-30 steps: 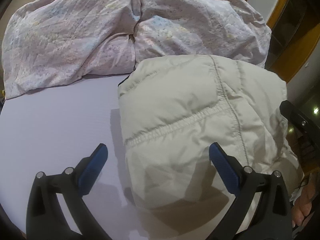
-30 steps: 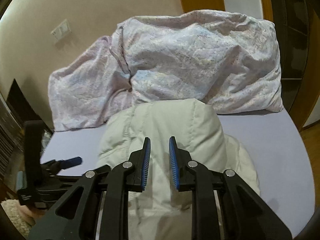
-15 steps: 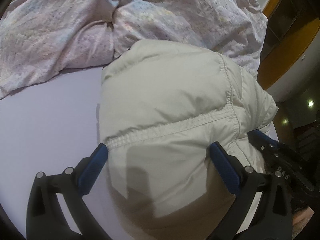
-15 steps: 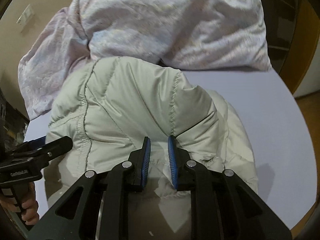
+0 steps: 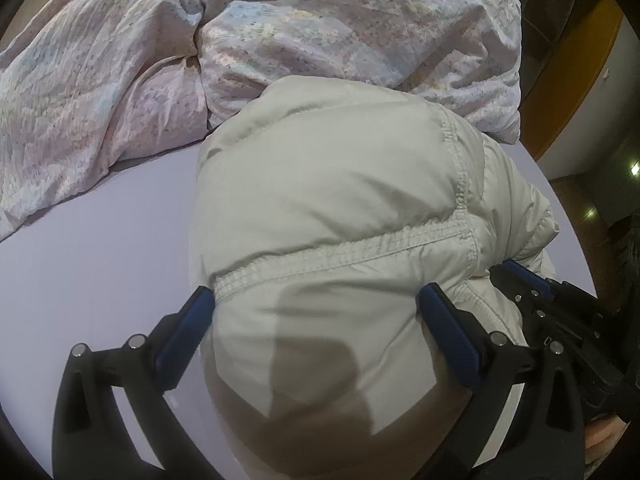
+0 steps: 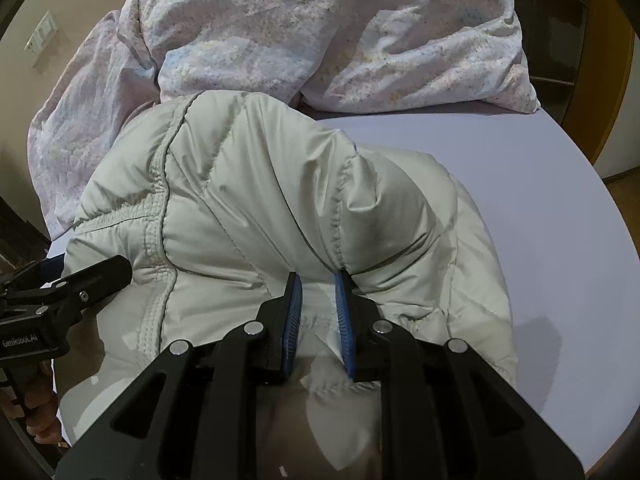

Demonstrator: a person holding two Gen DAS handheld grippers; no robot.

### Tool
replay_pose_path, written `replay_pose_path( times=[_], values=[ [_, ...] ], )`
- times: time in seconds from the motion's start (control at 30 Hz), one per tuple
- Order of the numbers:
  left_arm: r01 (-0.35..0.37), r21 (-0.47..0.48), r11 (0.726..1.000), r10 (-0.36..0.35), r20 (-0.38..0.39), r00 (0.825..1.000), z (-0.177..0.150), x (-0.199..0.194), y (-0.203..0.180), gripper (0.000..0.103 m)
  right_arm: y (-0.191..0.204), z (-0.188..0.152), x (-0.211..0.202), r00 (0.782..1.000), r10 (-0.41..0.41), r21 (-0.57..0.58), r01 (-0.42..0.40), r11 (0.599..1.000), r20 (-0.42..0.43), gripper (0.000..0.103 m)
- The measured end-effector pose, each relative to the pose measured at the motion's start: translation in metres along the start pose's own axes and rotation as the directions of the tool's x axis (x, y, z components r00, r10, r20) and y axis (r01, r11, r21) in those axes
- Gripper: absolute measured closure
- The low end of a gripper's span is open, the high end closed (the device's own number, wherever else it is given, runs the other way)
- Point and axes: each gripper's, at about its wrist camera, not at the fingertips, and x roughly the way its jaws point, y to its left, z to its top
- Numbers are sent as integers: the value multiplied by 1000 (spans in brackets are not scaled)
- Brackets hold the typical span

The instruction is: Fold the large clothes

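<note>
A pale beige puffer jacket (image 5: pixel 332 200) lies bundled on the lavender bed sheet (image 5: pixel 100 240); it also fills the right wrist view (image 6: pixel 256 200). My left gripper (image 5: pixel 316 304) is wide open, its blue pads on either side of a padded fold of the jacket. My right gripper (image 6: pixel 318 284) is nearly shut, its pads pinching a fold of the jacket near the front edge. The right gripper shows at the right edge of the left wrist view (image 5: pixel 532 292), and the left gripper at the left edge of the right wrist view (image 6: pixel 92 276).
A crumpled pink patterned duvet (image 5: pixel 240 32) lies piled at the back of the bed, touching the jacket's far end; it also shows in the right wrist view (image 6: pixel 320 32). A wooden door frame (image 5: pixel 576 64) stands at the right. The bed's edge curves round at the right (image 6: pixel 580 200).
Both grippers moved forward and down onto the jacket. The left gripper's open pads now straddle a fold. The right gripper stayed nearly shut and now has fabric between its pads.
</note>
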Motion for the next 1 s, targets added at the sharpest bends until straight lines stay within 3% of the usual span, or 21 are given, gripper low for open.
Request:
replay_pose_path(
  times=[0.5, 0.7, 0.77, 0.9, 1.0],
  values=[
    [-45, 25, 999, 44, 23, 999, -3, 11, -6, 2, -4, -5, 10, 1000, 26, 8, -26, 1000, 15, 85],
    [-43, 10, 999, 43, 18, 999, 0, 9, -1, 2, 1, 9, 7, 999, 2, -8, -2, 1000, -47, 85],
    [-22, -22, 1000, 22, 21, 1000, 2, 0, 6, 2, 4, 15, -11, 1000, 15, -4, -15, 1000, -5, 85],
    [-24, -77, 997, 32, 102, 994, 10, -21, 22, 2, 11, 32, -37, 992, 60, -6, -59, 998, 112, 85],
    [-40, -88, 995, 48, 101, 994, 22, -21, 25, 2, 9, 44, -28, 994, 41, 13, -42, 999, 104, 85]
  ],
)
